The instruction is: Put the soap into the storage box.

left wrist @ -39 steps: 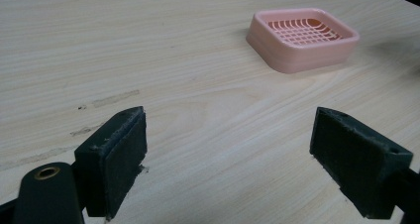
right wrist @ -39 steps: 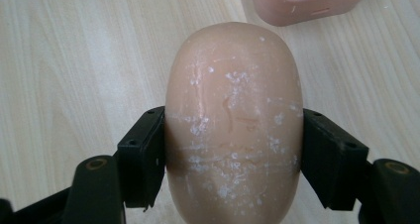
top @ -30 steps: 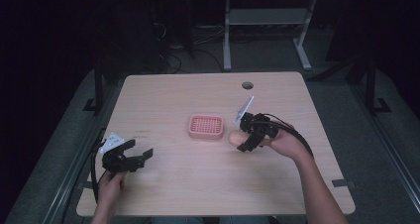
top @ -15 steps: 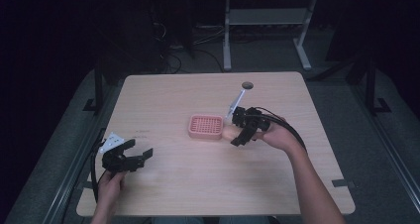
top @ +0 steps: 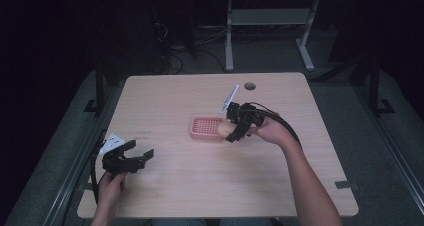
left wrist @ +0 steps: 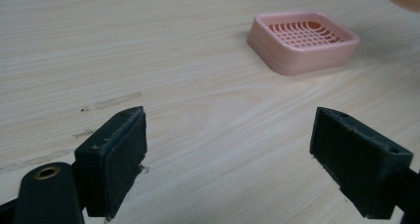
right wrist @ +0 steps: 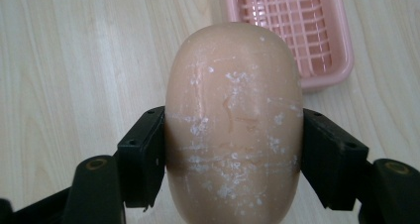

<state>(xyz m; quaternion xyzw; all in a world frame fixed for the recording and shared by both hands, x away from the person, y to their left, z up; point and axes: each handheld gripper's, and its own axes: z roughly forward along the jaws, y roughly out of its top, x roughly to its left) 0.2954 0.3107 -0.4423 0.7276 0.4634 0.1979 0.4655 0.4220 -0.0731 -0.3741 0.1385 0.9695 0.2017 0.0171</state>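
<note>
Right gripper view has the right gripper (right wrist: 233,159) clamped on the soap bar (right wrist: 233,120), lifted, with the pink soap dish (right wrist: 341,60) at upper right unfilled.

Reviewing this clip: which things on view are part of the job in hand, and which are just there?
In the job:
- bar of soap, clamped in the right gripper
- pink soap dish, just beside the soap

Not in use:
- left gripper, open and idle near the table's near-left edge
- round hole in the table
- desk frame on the floor behind
</note>
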